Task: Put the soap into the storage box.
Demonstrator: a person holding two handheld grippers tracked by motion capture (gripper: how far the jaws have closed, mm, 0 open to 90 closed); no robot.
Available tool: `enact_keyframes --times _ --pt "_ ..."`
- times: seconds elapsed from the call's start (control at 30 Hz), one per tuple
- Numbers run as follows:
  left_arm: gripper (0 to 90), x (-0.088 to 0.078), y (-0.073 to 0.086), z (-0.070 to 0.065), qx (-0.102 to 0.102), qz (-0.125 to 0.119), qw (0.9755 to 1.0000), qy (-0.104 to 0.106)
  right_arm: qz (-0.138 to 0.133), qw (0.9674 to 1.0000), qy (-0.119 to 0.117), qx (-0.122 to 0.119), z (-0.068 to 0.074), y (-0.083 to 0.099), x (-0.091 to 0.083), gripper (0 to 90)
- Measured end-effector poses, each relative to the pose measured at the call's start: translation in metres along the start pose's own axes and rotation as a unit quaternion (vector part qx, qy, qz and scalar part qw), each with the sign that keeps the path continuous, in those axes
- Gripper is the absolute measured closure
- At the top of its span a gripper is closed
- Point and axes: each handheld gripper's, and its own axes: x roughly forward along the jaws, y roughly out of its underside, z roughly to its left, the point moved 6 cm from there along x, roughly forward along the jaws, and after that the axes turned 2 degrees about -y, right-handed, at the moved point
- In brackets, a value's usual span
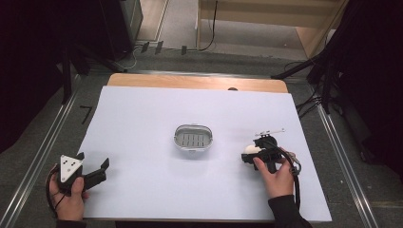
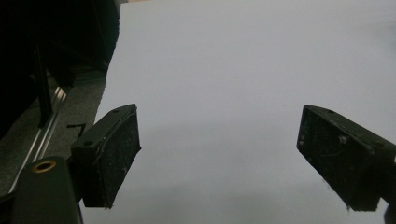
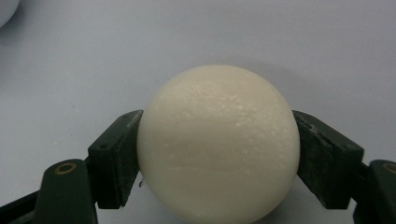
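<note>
A cream-white, smooth rounded lump (image 3: 218,140), much like a bar of soap, sits between the two black pads of my right gripper (image 3: 218,161), which press on its sides just above the white sheet. From above, that gripper (image 1: 249,154) and the white lump (image 1: 251,149) are right of the table's middle, with a hand around the gripper's body. An oval, clear-rimmed dish with a slatted grey insert (image 1: 192,138) stands at the centre, apart from both grippers. My left gripper (image 1: 92,160) rests at the near left; its jaws stand wide apart (image 2: 219,158) over bare sheet.
A white sheet (image 1: 142,118) covers the table, with a wooden strip (image 1: 197,81) bare along the far edge. Metal rails (image 1: 45,142) run down both sides. Dark stands and cables (image 1: 323,85) crowd the far right corner.
</note>
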Motion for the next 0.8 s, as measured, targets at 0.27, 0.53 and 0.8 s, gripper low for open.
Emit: enact_keyframes --times 0.27,0.53,0.8 --pt "13.9 0.000 0.000 0.000 0.000 0.001 1.0000 0.000 -0.005 1.0000 0.000 -0.008 0.004 -0.002 -0.004 23.6" --pt "13.9 0.000 0.000 0.000 -0.002 0.001 1.0000 0.001 -0.007 0.9998 -0.007 -0.016 0.015 -0.006 -0.008 23.6" --pt "13.9 0.000 0.000 0.000 -0.003 0.000 1.0000 0.001 -0.005 0.9996 -0.012 -0.026 0.025 -0.011 -0.009 23.6"
